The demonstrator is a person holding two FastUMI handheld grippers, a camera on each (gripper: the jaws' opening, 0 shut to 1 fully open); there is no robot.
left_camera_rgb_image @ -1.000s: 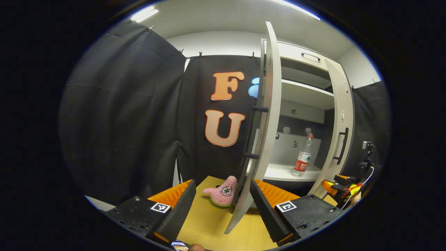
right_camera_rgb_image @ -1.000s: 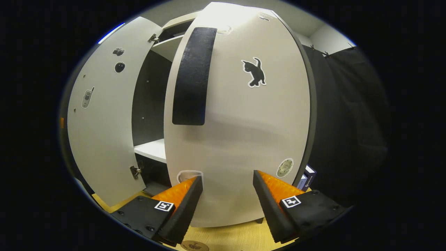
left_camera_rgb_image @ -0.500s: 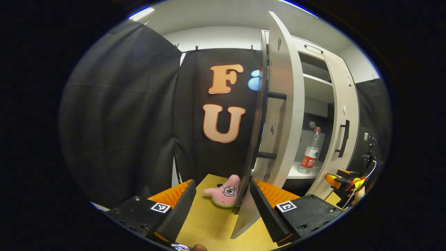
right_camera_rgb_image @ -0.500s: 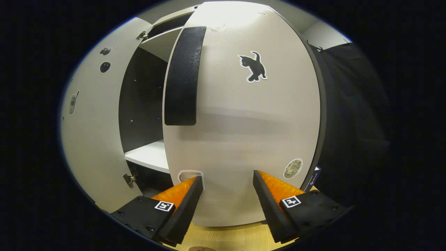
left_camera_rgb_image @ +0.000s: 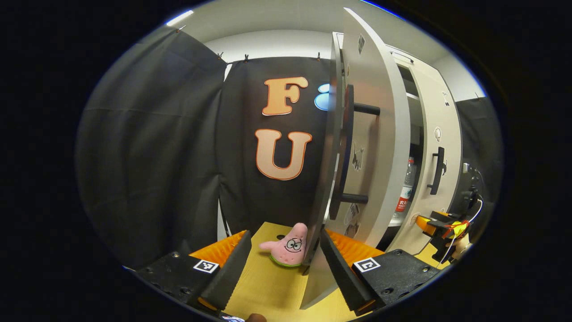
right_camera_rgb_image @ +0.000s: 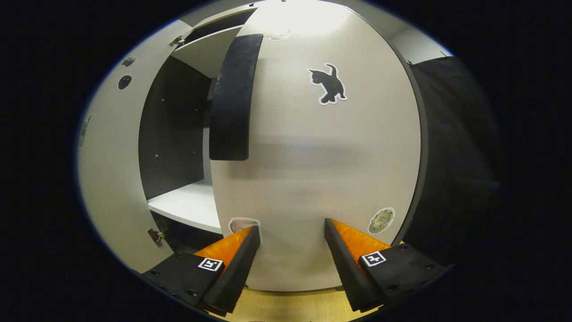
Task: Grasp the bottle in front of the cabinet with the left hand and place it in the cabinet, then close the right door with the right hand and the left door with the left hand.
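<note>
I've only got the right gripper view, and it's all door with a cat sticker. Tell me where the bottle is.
Observer: The bottle stands upright on the cabinet shelf, visible through the narrow gap between the doors.
Operator: Give me the left gripper.
Observer: The left gripper is open, with the lower edge of the left door standing between its fingers.
Operator: Name anything near that door.
Observer: A pink star plush sits on the wooden table beside the door's foot.
</note>
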